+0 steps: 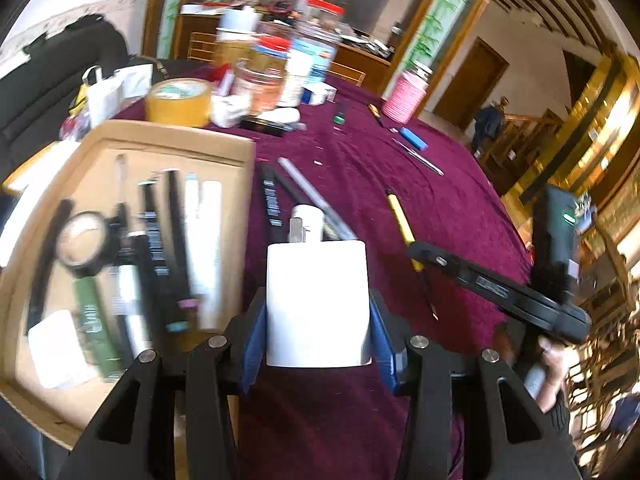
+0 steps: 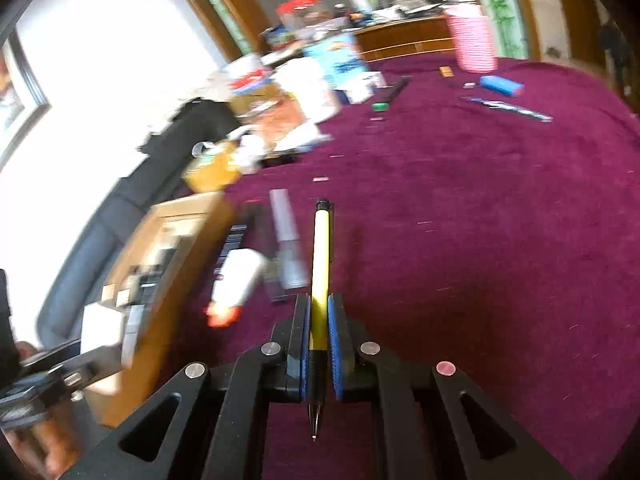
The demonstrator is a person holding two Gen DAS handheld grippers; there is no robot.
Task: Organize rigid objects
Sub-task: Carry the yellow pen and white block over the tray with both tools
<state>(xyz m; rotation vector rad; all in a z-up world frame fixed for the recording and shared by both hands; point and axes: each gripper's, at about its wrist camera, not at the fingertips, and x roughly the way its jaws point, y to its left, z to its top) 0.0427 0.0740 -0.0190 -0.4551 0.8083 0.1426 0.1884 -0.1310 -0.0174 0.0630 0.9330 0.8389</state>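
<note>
A maroon tablecloth carries a cardboard tray of blurred, probably pen-like items. Beside it, the left gripper clamps a white bottle; the right gripper pinches a yellow pencil.

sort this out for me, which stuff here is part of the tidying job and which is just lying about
In the job: white block in left gripper; yellow pen in right gripper; cardboard tray; blue eraser.

Lying about: tape roll, jars, pink cup.
</note>
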